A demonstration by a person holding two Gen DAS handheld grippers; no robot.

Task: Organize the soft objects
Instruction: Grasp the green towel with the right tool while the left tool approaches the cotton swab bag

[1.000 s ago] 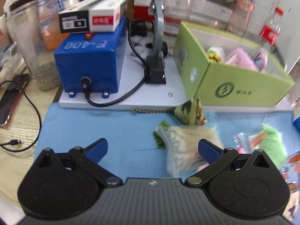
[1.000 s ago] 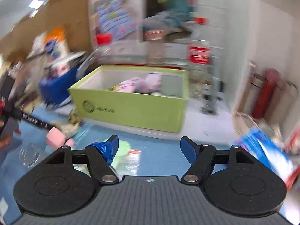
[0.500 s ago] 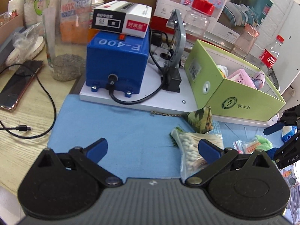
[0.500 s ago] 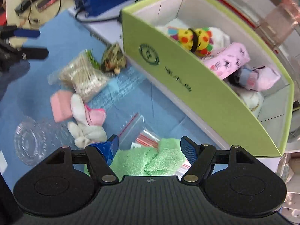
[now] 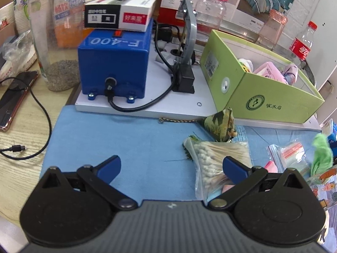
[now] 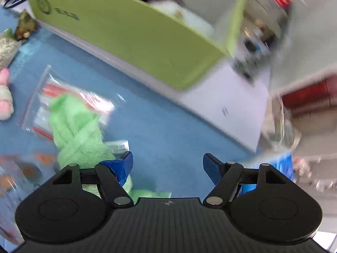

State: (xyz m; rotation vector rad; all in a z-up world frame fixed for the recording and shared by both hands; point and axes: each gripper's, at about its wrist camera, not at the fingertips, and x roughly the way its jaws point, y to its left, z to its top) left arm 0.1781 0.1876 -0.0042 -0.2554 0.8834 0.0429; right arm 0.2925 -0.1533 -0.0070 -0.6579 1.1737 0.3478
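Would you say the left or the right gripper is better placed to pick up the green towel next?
Right. The right gripper is open with the green towel at its left finger; the left gripper, also open, faces bare blue mat.

Counts from my two tongs' cameras. One green box (image 5: 271, 101); inside it I make out at least three soft things, the rest hidden or blurred. One green towel (image 6: 78, 130). One bag of cotton swabs (image 5: 212, 160). One leaf-print pouch (image 5: 221, 126). One zip bag of red-striped packets (image 6: 52, 101). One blue machine (image 5: 113, 63). One tall clear jar (image 5: 54, 35). Three bottles: two red-capped (image 5: 210, 6) (image 5: 303, 42), one pinkish (image 5: 271, 29). One phone (image 5: 14, 99).
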